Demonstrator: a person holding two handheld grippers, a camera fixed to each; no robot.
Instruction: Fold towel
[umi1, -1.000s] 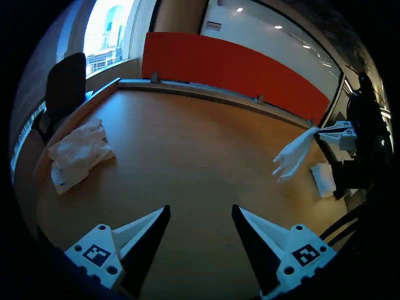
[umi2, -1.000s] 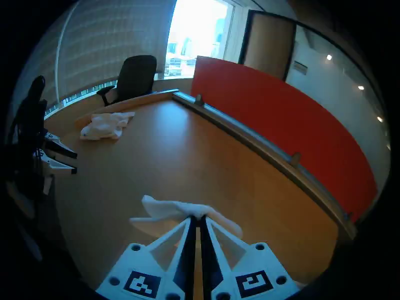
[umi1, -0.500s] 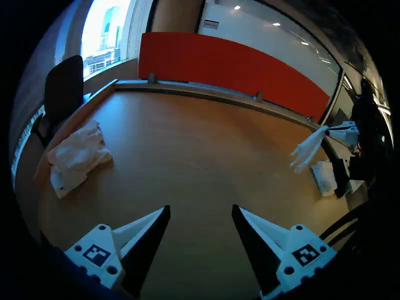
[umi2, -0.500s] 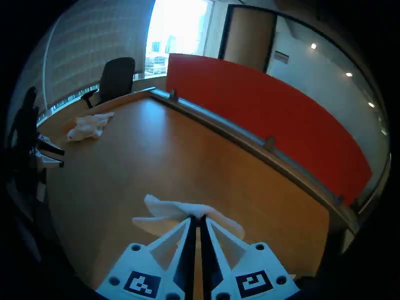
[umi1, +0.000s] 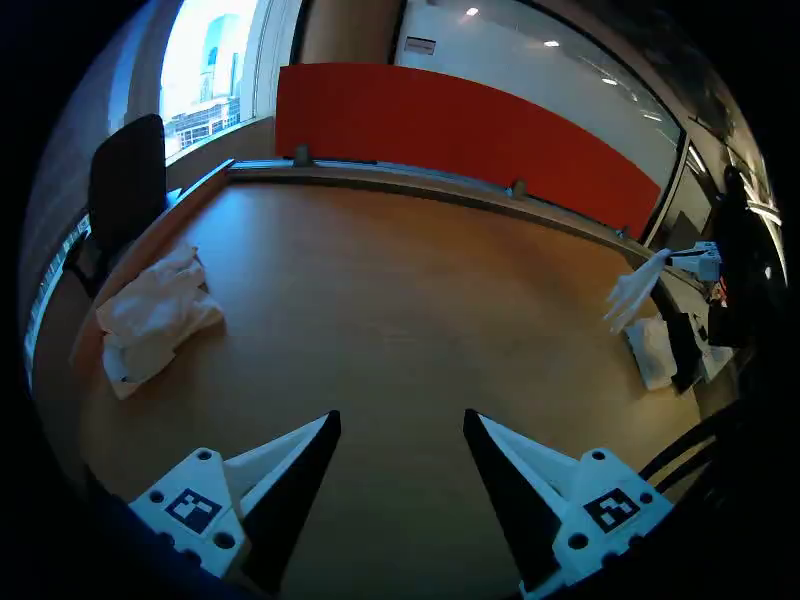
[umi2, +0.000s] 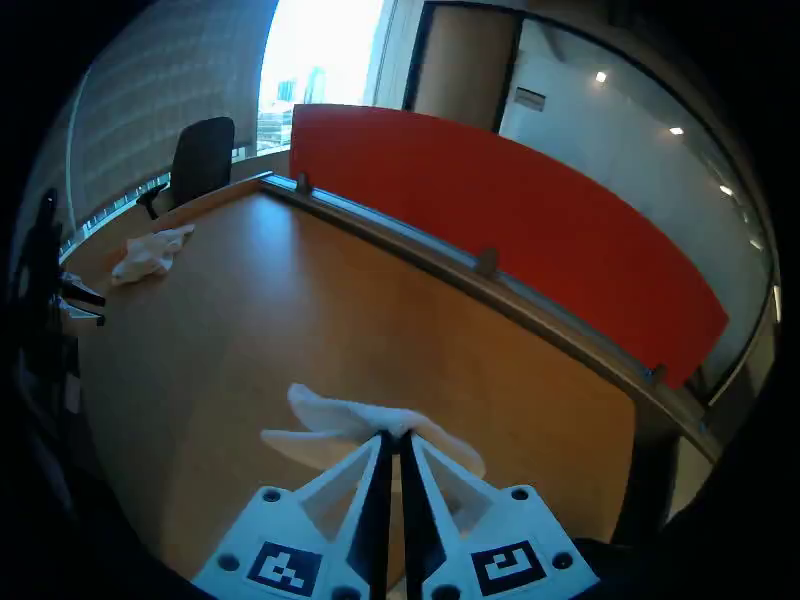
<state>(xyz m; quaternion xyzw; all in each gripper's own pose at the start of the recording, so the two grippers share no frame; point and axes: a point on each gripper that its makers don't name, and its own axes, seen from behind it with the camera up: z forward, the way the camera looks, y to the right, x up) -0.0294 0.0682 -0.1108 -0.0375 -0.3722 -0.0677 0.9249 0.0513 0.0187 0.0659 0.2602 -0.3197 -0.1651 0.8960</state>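
Right tongs (umi2: 393, 436), pinched shut on one edge of the limp white cloth towel (umi2: 335, 420) at lower centre, could drop it; left tongs (umi1: 400, 415) gape empty.

Wooden table (umi1: 400, 290) holds towel heap (umi1: 155, 320) and folded towel (umi1: 650, 352).

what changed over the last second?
The right gripper, shut on the hanging towel, carried it rightward in the left gripper view, toward the folded towel at the table edge. The left gripper stayed open and empty; the crumpled pile stayed put.
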